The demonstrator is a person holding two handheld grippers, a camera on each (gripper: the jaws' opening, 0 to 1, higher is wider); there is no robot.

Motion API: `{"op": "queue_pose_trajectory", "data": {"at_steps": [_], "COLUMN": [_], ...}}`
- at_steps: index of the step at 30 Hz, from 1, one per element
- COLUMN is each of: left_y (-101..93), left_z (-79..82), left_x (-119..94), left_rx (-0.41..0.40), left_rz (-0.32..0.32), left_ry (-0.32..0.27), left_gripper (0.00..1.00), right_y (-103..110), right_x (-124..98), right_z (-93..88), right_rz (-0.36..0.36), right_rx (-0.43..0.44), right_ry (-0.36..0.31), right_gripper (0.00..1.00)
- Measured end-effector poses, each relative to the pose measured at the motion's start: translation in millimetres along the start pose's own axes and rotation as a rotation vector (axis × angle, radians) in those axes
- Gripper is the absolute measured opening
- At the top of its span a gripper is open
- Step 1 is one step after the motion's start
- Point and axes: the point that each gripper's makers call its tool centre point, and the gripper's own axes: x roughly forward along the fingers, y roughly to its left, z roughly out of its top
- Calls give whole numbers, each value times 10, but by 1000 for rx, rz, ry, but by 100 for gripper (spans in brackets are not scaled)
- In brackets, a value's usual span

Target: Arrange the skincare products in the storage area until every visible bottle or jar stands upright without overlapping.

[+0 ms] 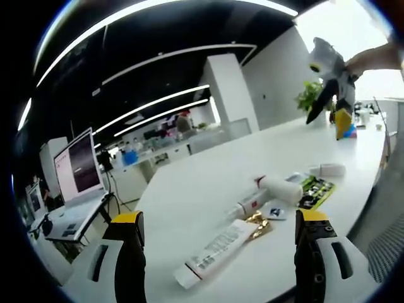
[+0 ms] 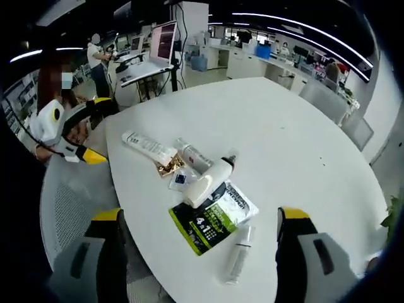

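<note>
A round white table (image 2: 297, 145) carries a tube (image 2: 149, 148), bottles (image 2: 208, 182), and a green sachet (image 2: 213, 216), all lying flat.

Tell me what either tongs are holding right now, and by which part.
Nothing is held. The left tongs and right tongs are both open above the table; the bottle and tube lie untouched.
</note>
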Motion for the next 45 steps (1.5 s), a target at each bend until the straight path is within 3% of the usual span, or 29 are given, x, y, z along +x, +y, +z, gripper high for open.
{"op": "queue_pose_trajectory", "data": {"at_steps": [4,7,18,21,23,29,37,45], "left_y": [7,24,34,22,19,39,59,40], "left_z": [-2,-14,-30,-23,-29,-66,-104,-105], "left_x": [-1,5,13,11,12,26,37,34], "left_rx": [-1,-4,-5,-6,-6,-8,-13,-10], "left_rz": [4,8,9,7,4,1,-1,-4], "left_ry": [0,0,3,4,6,12,17,24], "left_gripper": [97,97,97,97,97,97,97,97], "right_y": [-25,5,22,2,-18,-36,-35,-105], "right_x": [97,211,686,771,849,1041,1249,1441], "right_z": [123,97,8,-45,-43,-97,-211,-269], "right_rz": [19,65,96,102,101,106,125,115], "right_rx": [10,56,46,53,59,90,153,193], "right_ry": [-12,51,199,245,247,308,419,458], "right_gripper": [100,100,99,93,95,90,78,69]}}
